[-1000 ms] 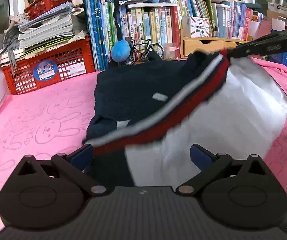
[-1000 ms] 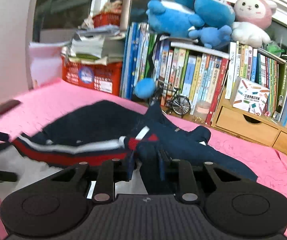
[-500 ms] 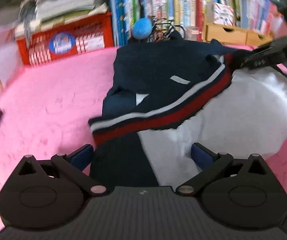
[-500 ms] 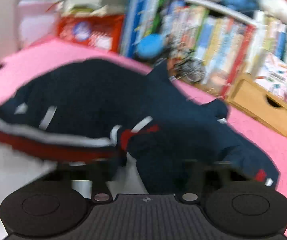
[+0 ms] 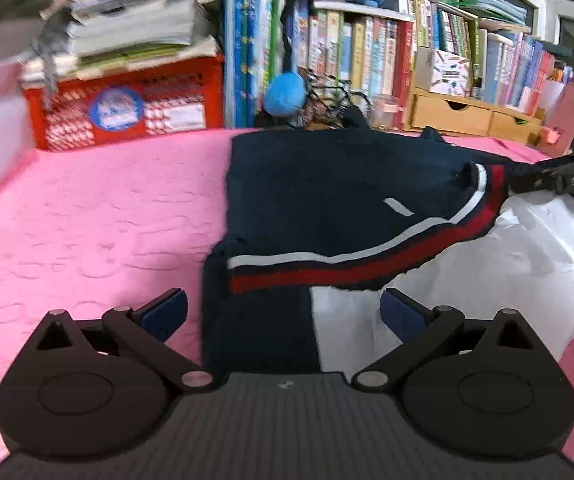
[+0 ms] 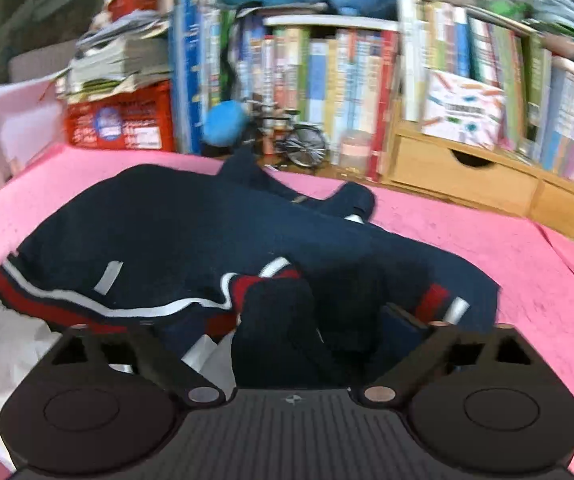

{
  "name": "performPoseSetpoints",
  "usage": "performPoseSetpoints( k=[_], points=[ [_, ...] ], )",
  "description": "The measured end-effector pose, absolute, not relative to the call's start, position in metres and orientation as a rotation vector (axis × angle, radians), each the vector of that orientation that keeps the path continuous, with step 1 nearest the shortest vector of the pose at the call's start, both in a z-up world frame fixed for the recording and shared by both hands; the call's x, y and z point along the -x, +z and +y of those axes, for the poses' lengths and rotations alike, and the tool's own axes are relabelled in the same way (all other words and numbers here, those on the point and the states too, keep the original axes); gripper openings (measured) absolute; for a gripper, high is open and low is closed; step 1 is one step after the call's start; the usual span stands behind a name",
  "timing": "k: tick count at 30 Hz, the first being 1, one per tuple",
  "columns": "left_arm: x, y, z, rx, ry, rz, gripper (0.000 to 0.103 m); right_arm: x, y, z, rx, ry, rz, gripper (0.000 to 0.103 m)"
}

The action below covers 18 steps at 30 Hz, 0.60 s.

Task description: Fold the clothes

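A navy sweater point(image 5: 327, 184) with a white and red striped band point(image 5: 347, 268) and a white part point(image 5: 507, 264) lies on the pink cover point(image 5: 87, 216). Its upper half is folded over towards me. My left gripper point(image 5: 283, 312) is open, its blue pads wide apart above the near edge of the sweater. My right gripper point(image 6: 275, 328) is at the fold's right end; its jaws are opening, with a bunched navy fold point(image 6: 283, 320) loose between them and cloth hiding its left finger. In the left wrist view the right gripper point(image 5: 543, 178) shows at the right edge beside the band.
Along the back stand a red crate point(image 5: 127, 108) under stacked papers, a row of books point(image 5: 347, 52), a wooden drawer unit point(image 5: 459, 114), a blue plush ball point(image 5: 285, 92) and a small model bicycle point(image 6: 295, 140). Pink cover lies bare left of the sweater.
The right gripper's jaws went from shut on the striped edge to wide apart. The lifted striped fold came down onto the sweater. Both views shifted as the hands moved.
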<state>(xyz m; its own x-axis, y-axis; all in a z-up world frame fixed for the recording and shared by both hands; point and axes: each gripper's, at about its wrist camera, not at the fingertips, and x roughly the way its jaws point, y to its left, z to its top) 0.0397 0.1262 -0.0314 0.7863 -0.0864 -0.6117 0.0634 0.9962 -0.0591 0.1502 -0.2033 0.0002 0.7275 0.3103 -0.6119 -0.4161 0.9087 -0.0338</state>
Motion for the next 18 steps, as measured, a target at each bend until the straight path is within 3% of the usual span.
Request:
performPoseSetpoints(
  k=[2,4,6,8,11,12,15,18],
  points=[
    [-0.049,-0.040,0.128,0.097,-0.099,0.716,0.092,-0.157,-0.011,-0.195,0.190,0.411,0.681,0.091],
    [-0.044,-0.042,0.120,0.089,-0.089,0.696,0.068,-0.157,-0.022,-0.189,0.172,0.432,0.719,0.061],
    [-0.034,-0.037,0.113,0.044,-0.082,0.656,0.055,-0.149,-0.027,-0.184,0.173,0.438,0.717,0.058],
    [-0.031,-0.033,0.113,0.053,-0.094,0.644,0.048,-0.138,-0.026,-0.182,0.192,0.438,0.683,0.052],
    [-0.033,-0.026,0.121,0.123,-0.098,0.661,0.040,-0.129,-0.019,-0.191,0.123,0.415,0.656,0.023],
    [-0.035,-0.020,0.125,0.174,-0.092,0.667,0.031,-0.125,-0.015,-0.195,0.094,0.402,0.637,0.016],
    [-0.041,0.016,0.136,0.298,-0.178,0.580,0.027,-0.094,0.016,-0.208,0.019,0.387,0.502,0.013],
    [-0.064,0.057,0.128,0.168,-0.190,0.429,0.027,-0.066,0.062,-0.217,0.073,0.326,0.333,0.013]
  ],
)
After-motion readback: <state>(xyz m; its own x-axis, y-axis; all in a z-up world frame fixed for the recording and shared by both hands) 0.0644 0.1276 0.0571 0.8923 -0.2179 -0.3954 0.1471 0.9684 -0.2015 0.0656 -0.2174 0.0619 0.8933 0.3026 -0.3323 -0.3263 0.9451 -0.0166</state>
